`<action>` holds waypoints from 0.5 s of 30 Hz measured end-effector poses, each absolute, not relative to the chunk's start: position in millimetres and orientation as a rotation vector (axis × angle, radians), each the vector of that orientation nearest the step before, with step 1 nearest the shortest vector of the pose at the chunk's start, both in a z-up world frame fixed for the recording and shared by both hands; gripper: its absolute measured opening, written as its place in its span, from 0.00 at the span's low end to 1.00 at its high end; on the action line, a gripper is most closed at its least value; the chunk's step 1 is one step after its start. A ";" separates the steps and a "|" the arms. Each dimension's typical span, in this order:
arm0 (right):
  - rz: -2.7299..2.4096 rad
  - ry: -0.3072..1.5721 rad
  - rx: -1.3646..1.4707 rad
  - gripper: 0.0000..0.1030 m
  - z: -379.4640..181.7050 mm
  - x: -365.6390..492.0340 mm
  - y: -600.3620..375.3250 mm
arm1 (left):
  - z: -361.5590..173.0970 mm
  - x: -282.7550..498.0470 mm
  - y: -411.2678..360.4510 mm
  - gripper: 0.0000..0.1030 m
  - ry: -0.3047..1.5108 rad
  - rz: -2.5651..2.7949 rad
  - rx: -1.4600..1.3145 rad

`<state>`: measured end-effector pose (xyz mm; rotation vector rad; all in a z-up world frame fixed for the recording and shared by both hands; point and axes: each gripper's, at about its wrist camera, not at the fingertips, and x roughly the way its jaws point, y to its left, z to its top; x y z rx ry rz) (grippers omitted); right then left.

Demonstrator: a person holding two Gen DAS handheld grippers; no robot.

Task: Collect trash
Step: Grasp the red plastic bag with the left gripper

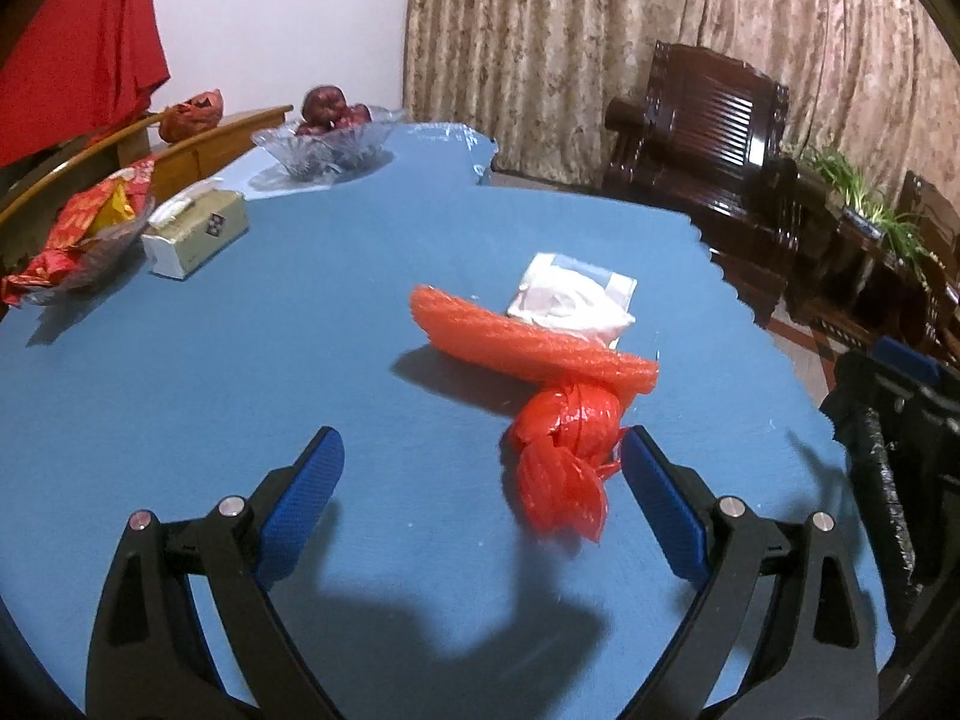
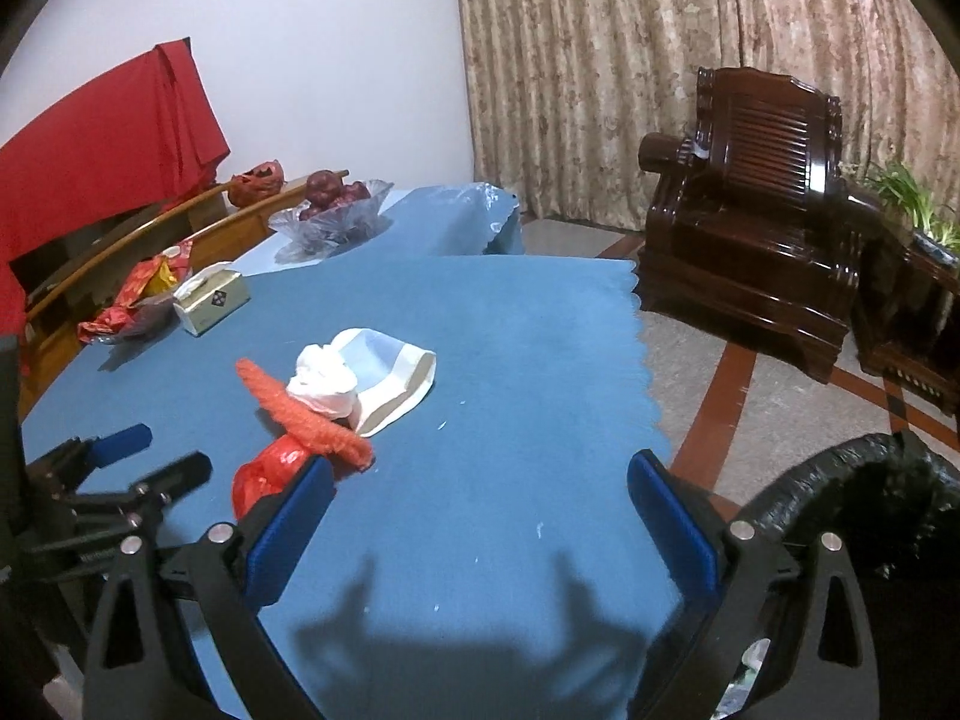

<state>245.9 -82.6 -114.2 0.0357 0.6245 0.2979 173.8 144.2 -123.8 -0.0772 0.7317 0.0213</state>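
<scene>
A crumpled red plastic bag lies on the blue tablecloth, just inside my left gripper's right finger. Behind it lie an orange foam strip and a white wrapper with tissue. My left gripper is open and empty, low over the cloth. In the right wrist view the red bag, the foam strip and the white wrapper lie left of and ahead of my right gripper, which is open and empty. The left gripper shows at the left edge there.
A tissue box, a glass dish of red packets and a glass fruit bowl stand at the table's far left. A black bin bag rim sits at the right, off the table. A dark wooden armchair stands beyond.
</scene>
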 end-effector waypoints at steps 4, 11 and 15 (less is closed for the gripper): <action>0.297 0.641 0.033 0.94 -121.0 257.7 -81.2 | -139.7 191.8 137.3 0.83 0.773 0.002 -0.081; 0.295 0.672 0.028 0.94 -133.7 271.2 -82.0 | -159.2 212.1 132.1 0.79 0.827 -0.029 -0.112; 0.296 0.683 0.033 0.94 -138.3 274.9 -80.3 | -165.7 219.5 126.9 0.67 0.851 -0.066 -0.113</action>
